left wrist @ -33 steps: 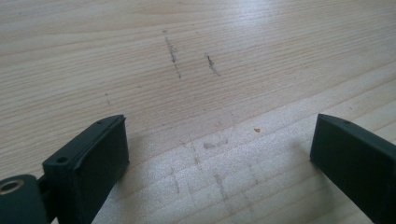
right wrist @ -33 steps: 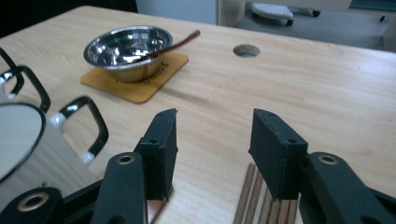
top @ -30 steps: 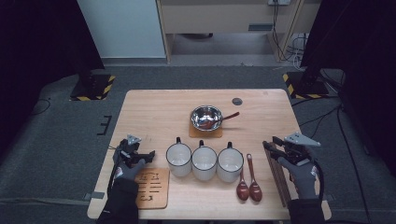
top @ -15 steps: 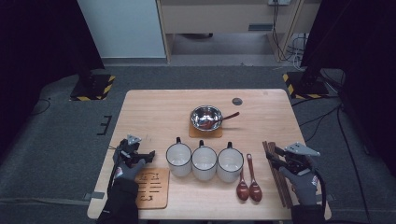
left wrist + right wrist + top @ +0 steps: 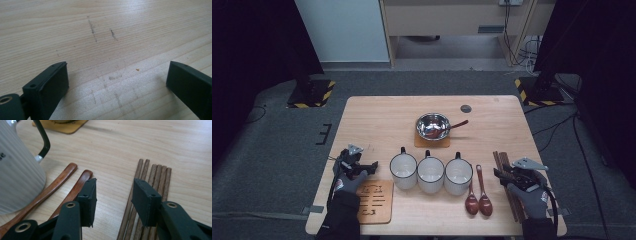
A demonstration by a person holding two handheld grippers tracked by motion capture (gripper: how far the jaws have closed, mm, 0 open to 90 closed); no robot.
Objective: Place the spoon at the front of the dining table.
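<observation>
- A wooden table (image 5: 377,120) seen from above; the middle mug (image 5: 431,174) of three white mugs in a row serves as the landmark.
- Far left of the middle mug, the left gripper (image 5: 368,167) rests low over bare wood at the table's left edge. In the left gripper view its jaws stand wide apart, released, with nothing but tabletop between them.
- Just below that gripper, left of the mugs, lies a wooden coaster (image 5: 374,201) with dark markings, partly under the person's sleeve.
- Beyond the middle mug, farther from the person, a steel bowl (image 5: 432,125) sits on a square mat, a dark spoon handle sticking out to its right.
- Right of the mug row, two brown wooden spoons (image 5: 478,199) lie side by side, bowls toward the person.
- Farther right, near the table's right edge, lies a bundle of dark wooden chopsticks (image 5: 150,175).
- The right gripper (image 5: 113,195) hangs low over the left side of that bundle. Its jaws are partly open and clamp nothing; one hangs over bare wood beside a spoon handle, the other over the leftmost chopsticks.
</observation>
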